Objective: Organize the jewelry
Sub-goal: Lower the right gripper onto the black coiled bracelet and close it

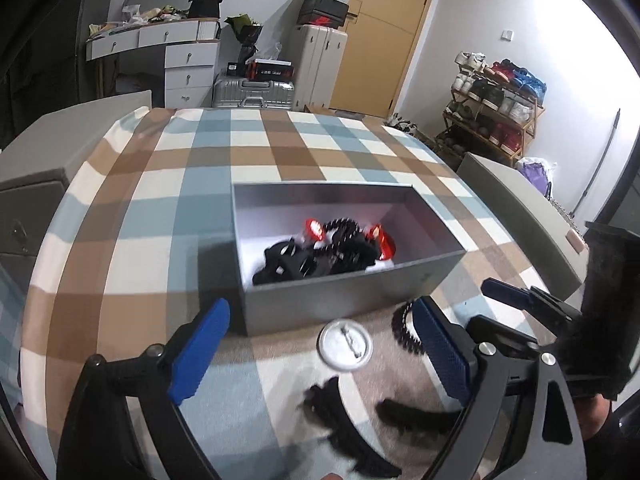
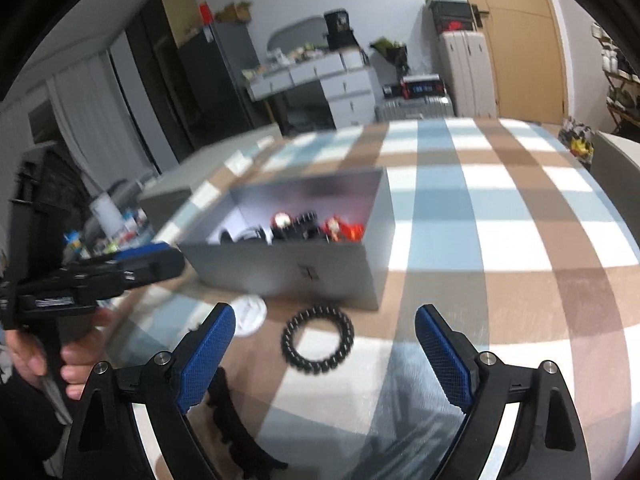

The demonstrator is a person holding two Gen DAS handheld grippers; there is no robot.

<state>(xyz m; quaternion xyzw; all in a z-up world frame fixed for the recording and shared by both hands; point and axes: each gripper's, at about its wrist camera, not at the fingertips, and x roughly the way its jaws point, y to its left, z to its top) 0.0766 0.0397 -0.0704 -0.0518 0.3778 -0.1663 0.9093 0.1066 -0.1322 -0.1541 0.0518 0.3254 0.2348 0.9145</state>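
A grey open box on the checked tablecloth holds black and red jewelry; it also shows in the right wrist view. In front of it lie a round silver pin badge, a black beaded bracelet and a black toothed headband. My left gripper is open and empty, above the badge and headband. My right gripper is open and empty, just before the bracelet. The bracelet is partly hidden behind my left gripper's right finger. The right gripper's fingertip shows at the right of the left wrist view.
The checked tablecloth covers the table. Grey chairs stand at both sides. Behind are a white dresser, suitcases, a wooden door and a shoe rack. The person's hand holds the left gripper.
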